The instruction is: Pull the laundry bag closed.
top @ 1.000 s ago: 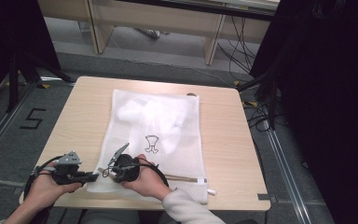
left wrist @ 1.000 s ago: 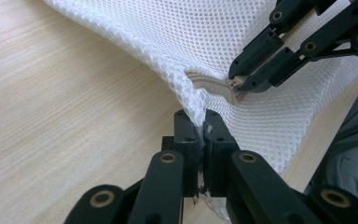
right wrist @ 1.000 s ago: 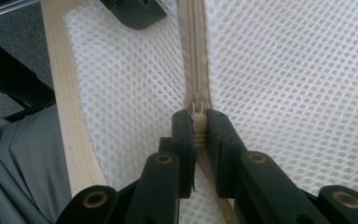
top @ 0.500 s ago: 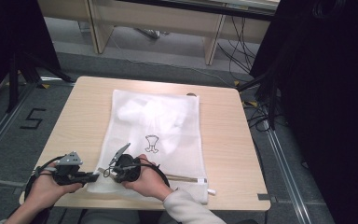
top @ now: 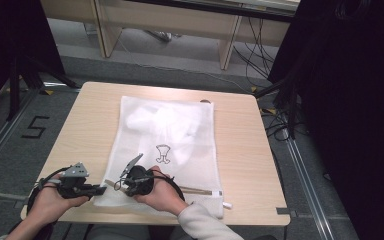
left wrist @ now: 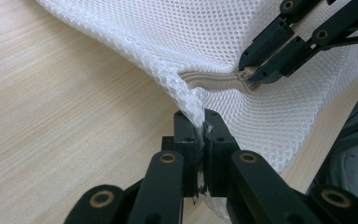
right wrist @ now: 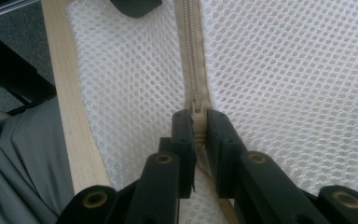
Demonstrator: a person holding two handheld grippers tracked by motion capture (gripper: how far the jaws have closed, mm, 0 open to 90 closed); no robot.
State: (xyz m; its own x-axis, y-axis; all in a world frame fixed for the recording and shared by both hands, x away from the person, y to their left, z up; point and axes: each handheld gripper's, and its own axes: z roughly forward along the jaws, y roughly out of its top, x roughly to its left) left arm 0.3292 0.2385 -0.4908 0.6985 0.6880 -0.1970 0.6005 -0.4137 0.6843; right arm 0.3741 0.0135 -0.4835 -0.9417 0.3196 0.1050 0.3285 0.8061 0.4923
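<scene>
While the white mesh laundry bag (top: 166, 145) lies flat along the middle of the wooden bench (top: 240, 150), its zippered end faces the person at the near edge. Its beige zipper (right wrist: 192, 56) runs across that near end, and the zipper slider (right wrist: 196, 112) sits close to the bag's left corner. The right tongs (right wrist: 198, 122) are clamped on the slider, their black jaws pressed to either side of it. Just beside them, the left tongs (left wrist: 202, 125) are clamped on the mesh at the bag's corner (left wrist: 193, 100), which is lifted into a small fold off the bench. In the high view both hands rest at the near edge, left hand (top: 55, 197) outside the bag, right hand (top: 162, 192) over it. Compared with the earlier frames, nothing has shifted: bag, slider and both tongs keep the same places.
</scene>
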